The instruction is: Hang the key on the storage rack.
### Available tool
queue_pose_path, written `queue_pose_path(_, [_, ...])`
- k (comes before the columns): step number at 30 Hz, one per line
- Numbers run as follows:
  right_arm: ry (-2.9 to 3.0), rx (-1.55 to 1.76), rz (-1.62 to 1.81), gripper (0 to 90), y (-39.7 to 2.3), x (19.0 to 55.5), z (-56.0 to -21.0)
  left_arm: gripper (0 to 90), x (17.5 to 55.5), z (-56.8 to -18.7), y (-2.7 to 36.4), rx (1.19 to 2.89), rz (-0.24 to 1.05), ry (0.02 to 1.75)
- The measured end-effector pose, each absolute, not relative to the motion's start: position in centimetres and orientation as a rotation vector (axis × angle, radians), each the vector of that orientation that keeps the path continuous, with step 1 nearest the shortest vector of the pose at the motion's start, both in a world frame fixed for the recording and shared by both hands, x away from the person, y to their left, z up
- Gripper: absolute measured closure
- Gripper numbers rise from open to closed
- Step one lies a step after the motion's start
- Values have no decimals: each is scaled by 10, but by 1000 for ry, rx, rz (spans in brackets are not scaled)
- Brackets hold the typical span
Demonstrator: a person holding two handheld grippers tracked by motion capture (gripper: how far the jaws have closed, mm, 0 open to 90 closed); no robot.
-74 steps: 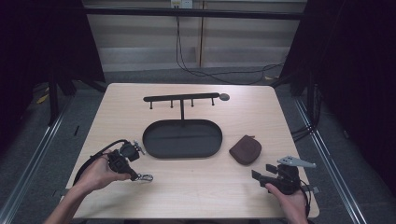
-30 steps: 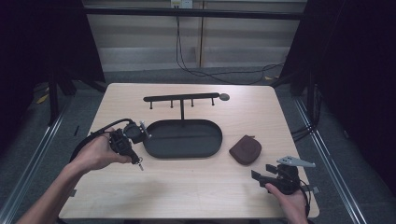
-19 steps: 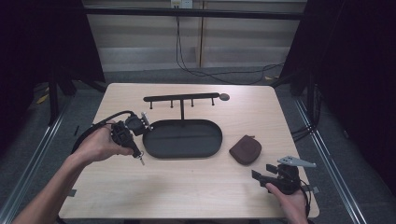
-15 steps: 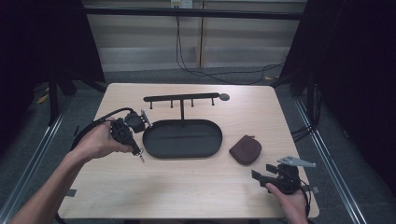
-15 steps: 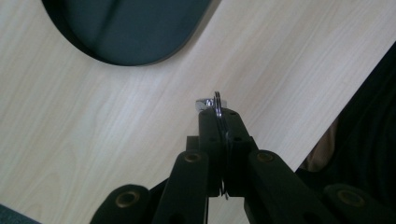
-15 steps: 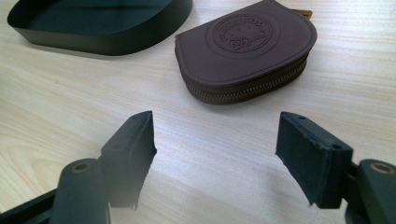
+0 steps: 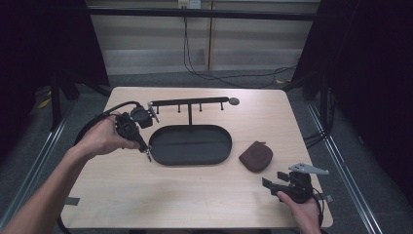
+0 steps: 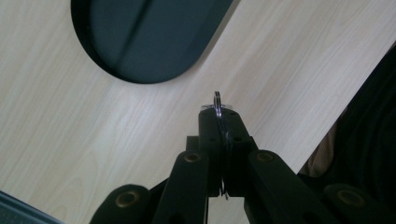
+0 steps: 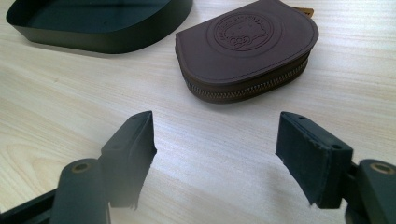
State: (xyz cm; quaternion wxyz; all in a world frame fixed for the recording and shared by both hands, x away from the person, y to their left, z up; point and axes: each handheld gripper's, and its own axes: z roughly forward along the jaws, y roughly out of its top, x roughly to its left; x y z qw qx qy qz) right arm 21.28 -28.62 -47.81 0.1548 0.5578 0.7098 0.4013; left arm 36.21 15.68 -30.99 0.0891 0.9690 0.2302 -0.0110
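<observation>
The left tongs (image 7: 146,152) are pinching a key ring (image 8: 217,106) up off the table (image 7: 146,204), not yet hanging it on the hook rack (image 7: 190,102), while the right tongs (image 9: 217,158) are resting spread by the brown pouch (image 9: 247,46).

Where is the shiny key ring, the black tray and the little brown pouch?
key ring (image 8: 217,103), left gripper view, on the metal loop poking out above the shut jaws.
black tray (image 7: 158,139), high view, on its left rim.
brown pouch (image 9: 243,39), right gripper view, on its stamped top.
</observation>
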Motion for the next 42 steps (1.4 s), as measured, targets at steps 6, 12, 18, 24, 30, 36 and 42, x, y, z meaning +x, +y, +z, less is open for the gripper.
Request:
queue_pose_path(6, [2033,1602,1155,280,-287,213,-478,890,370,-302,152,2871,-18,671])
queue_pose_path(12, [2033,1601,1158,280,-287,213,-478,890,388,-293,156,2847,-1,698])
queue_pose_path(18, [2034,1613,1158,279,-288,213,-479,891,402,-284,158,2808,-15,708])
queue_pose_path(24, [2034,1615,1162,279,-288,213,-479,891,415,-273,153,2805,-15,720])
queue_pose_path(30, [2035,1613,1169,279,-288,213,-478,891,429,-275,148,2817,-26,742])
queue_pose_path(36, [2035,1611,1175,278,-288,213,-479,890,442,-276,148,2821,-9,763])
queue_pose_path(42, [2039,1617,1172,278,-288,213,-479,891,448,-275,143,2813,-10,760])
